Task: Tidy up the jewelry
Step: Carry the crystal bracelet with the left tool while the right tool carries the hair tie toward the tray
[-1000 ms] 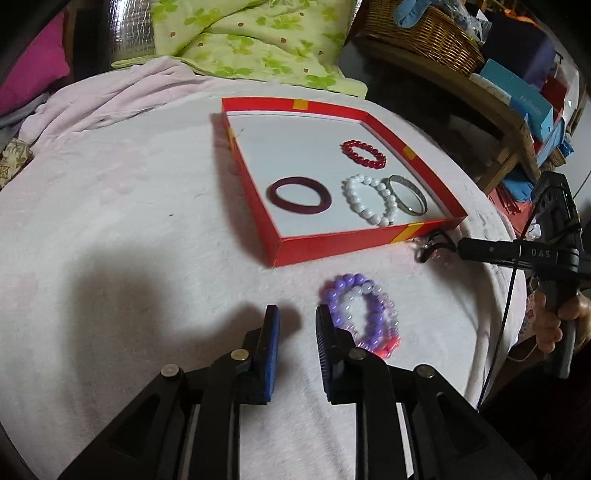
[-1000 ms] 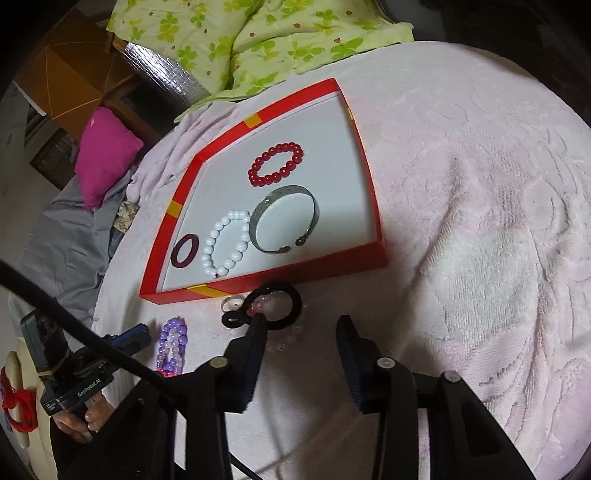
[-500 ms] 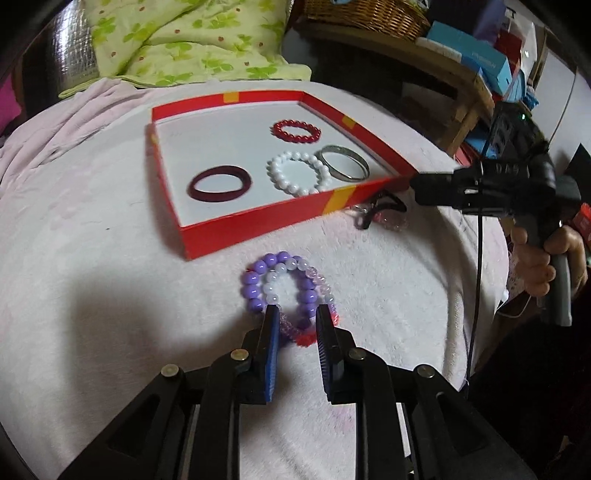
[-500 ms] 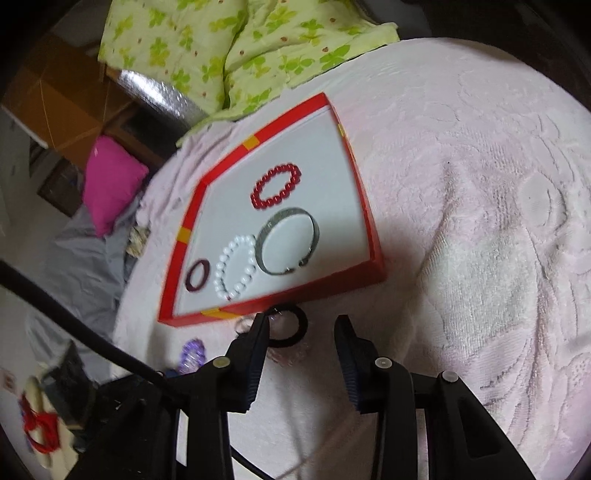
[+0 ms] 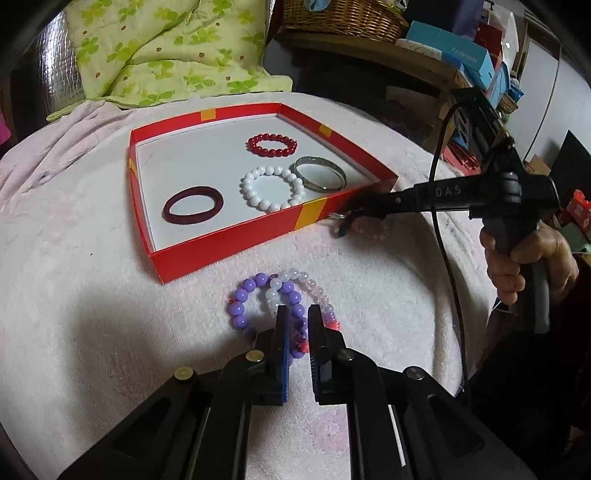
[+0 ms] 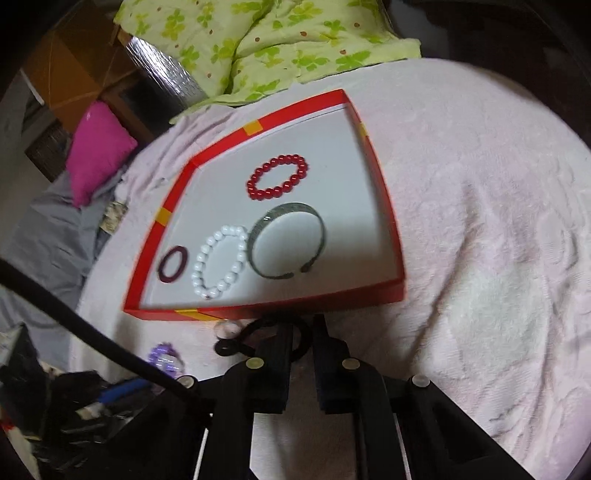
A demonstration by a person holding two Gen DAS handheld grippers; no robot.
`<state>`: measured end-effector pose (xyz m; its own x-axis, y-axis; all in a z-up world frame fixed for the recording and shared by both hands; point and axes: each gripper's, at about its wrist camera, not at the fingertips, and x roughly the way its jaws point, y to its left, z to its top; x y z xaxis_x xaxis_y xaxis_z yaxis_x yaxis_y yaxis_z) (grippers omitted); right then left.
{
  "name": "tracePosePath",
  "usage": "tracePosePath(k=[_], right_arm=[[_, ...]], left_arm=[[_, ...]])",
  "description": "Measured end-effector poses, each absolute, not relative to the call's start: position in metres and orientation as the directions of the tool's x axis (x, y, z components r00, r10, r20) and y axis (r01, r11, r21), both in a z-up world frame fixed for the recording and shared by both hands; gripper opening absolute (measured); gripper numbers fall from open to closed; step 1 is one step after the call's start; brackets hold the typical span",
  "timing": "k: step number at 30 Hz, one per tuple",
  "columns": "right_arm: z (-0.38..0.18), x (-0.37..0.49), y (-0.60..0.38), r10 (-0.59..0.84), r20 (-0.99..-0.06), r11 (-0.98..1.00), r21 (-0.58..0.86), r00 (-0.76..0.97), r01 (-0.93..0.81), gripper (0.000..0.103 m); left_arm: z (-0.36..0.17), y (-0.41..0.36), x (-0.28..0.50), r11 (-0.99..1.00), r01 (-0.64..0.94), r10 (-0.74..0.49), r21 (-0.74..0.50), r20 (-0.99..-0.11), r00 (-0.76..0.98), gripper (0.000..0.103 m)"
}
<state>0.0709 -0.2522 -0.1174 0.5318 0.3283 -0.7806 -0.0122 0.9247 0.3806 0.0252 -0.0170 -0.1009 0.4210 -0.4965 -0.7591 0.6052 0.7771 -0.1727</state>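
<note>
A red tray (image 5: 229, 243) (image 6: 280, 306) on the pink cloth holds a red bead bracelet (image 5: 272, 145), a white bead bracelet (image 5: 272, 187), a silver bangle (image 5: 320, 173) and a dark maroon ring (image 5: 194, 209). A pile of purple, white and pink bead bracelets (image 5: 273, 299) lies in front of the tray. My left gripper (image 5: 298, 314) has its jaws narrowly apart around the pile's near beads. My right gripper (image 6: 301, 326) (image 5: 345, 227) sits at the tray's near wall, its jaws closed on a black ring (image 6: 273, 338).
A green floral quilt (image 5: 170, 55) lies behind the tray. A wicker basket (image 5: 343, 14) and boxes (image 5: 450, 51) stand on a shelf to the right. A pink cushion (image 6: 99, 158) lies to the left. A small clear ring (image 6: 227, 328) lies beside the black one.
My left gripper moved forward onto the bead pile and its jaws narrowed. My right gripper moved forward over the black ring and its jaws closed in on it.
</note>
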Motion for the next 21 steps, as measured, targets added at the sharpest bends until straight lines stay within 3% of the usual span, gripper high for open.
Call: tracePosePath(k=[7, 12, 16, 21], right_arm=[[-0.097, 0.055, -0.268, 0.334, -0.732, 0.914, 0.406, 0.593, -0.014, 0.007], [-0.090, 0.046, -0.289, 0.339, -0.709, 0.896, 0.444, 0.618, 0.018, 0.007], [-0.092, 0.043, -0.307, 0.342, -0.707, 0.875, 0.480, 0.619, 0.066, 0.007], [-0.101, 0.046, -0.312, 0.380, -0.721, 0.853, 0.515, 0.579, 0.081, 0.008]], left_arm=[[-0.093, -0.019, 0.021, 0.754, 0.630, -0.535, -0.186, -0.730, 0.425, 0.009], [-0.095, -0.011, 0.028, 0.803, 0.575, -0.476, -0.155, -0.748, 0.463, 0.009], [-0.101, -0.010, 0.032, 0.817, 0.559, -0.449, -0.144, -0.767, 0.458, 0.021], [-0.107, -0.020, 0.032, 0.802, 0.580, -0.452, -0.146, -0.783, 0.427, 0.021]])
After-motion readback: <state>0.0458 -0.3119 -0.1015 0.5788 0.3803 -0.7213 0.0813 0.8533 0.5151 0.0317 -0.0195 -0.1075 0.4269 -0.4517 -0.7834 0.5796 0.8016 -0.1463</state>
